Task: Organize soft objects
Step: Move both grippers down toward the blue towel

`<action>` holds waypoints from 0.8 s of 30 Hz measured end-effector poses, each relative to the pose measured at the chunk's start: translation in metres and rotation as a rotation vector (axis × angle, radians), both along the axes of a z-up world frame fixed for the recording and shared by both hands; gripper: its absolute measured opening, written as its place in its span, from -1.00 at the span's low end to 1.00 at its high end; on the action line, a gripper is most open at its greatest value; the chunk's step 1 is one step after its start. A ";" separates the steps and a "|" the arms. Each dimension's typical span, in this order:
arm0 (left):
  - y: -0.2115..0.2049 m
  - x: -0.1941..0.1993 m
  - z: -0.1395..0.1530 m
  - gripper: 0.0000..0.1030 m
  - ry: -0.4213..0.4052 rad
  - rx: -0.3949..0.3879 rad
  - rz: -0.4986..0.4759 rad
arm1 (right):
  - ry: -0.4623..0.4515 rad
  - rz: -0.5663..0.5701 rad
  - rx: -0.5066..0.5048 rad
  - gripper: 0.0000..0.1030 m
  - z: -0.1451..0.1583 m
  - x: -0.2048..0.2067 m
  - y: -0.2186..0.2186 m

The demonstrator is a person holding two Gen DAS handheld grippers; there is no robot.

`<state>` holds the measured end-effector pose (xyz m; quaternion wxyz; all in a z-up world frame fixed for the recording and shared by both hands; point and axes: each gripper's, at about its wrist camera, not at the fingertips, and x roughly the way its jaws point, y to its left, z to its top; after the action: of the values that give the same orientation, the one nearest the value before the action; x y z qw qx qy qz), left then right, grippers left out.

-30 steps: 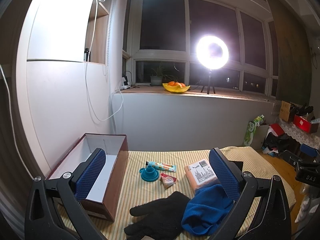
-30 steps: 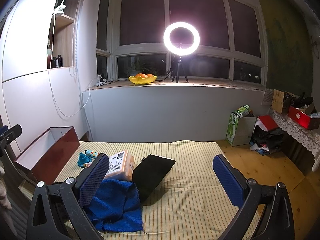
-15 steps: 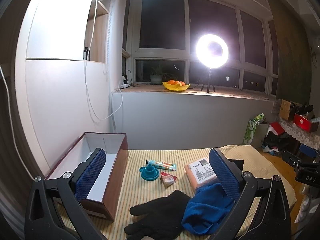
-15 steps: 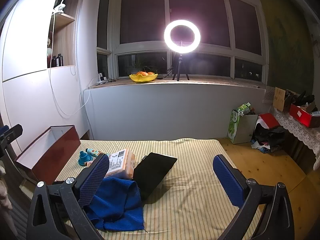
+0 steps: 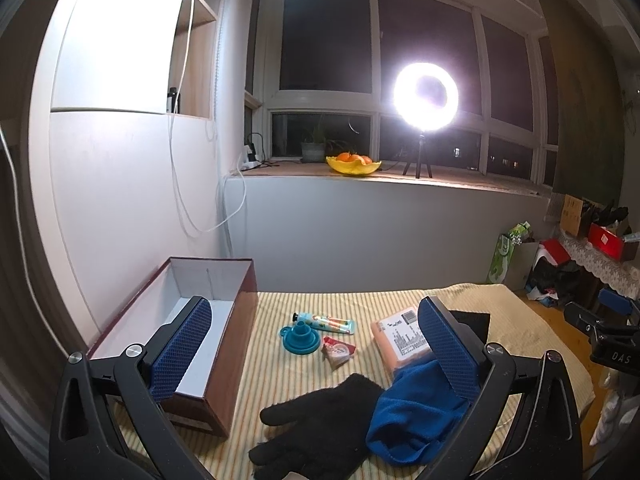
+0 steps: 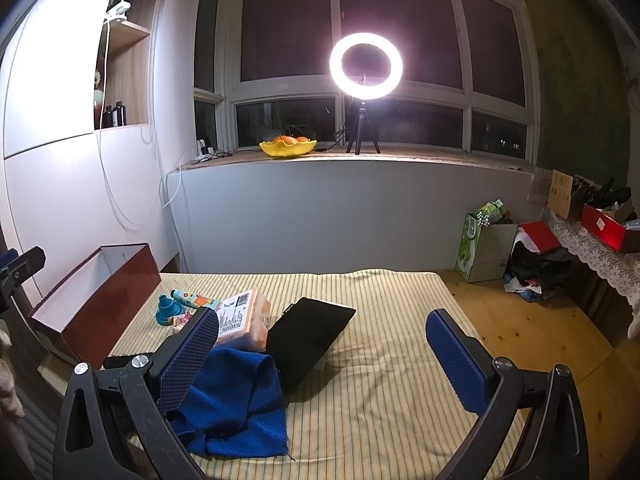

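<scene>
A black knit glove (image 5: 316, 424) lies on the striped cloth at the near edge, beside a crumpled blue towel (image 5: 416, 412) (image 6: 236, 400). A flat black pouch (image 6: 308, 336) (image 5: 472, 322) rests right of an orange packet with a white label (image 5: 400, 340) (image 6: 244, 318). An open brown box with a white inside (image 5: 188, 328) (image 6: 96, 300) stands at the left. My left gripper (image 5: 316, 346) hovers open above the glove and towel, holding nothing. My right gripper (image 6: 322, 354) is open over the pouch and towel, empty too.
A teal funnel (image 5: 300, 334), a printed tube (image 5: 326, 322) and a small red-and-white sachet (image 5: 338, 350) lie mid-table. The table (image 6: 380, 360) ends at the right above a wooden floor with bags and clutter (image 6: 516, 256). A ring light (image 6: 366, 62) stands on the windowsill.
Both views have tilted slightly upward, so the table contents sit a little lower in frame. Nothing on the table has moved and both grippers stay open.
</scene>
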<state>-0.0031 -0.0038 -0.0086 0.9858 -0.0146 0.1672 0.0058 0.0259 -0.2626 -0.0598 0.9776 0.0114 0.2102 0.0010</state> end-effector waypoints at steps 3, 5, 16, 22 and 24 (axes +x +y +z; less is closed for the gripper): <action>0.003 -0.001 -0.005 0.99 0.016 0.000 0.003 | 0.007 0.009 -0.001 0.99 -0.003 0.000 -0.001; 0.006 -0.001 -0.010 0.98 0.032 -0.003 0.011 | 0.012 0.017 -0.002 0.99 -0.005 0.000 -0.001; 0.020 0.005 -0.048 0.98 0.177 -0.037 -0.011 | 0.086 0.049 -0.004 0.99 -0.027 0.010 -0.002; 0.005 0.009 -0.064 0.98 0.230 -0.017 -0.075 | 0.137 0.059 -0.053 0.99 -0.043 0.016 0.010; -0.004 0.011 -0.070 0.98 0.252 0.000 -0.111 | 0.144 0.057 -0.071 0.99 -0.046 0.018 0.014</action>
<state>0.0080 -0.0080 -0.0791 0.9557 -0.0046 0.2904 -0.0471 0.0435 -0.2482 -0.1062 0.9593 -0.0294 0.2800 0.0203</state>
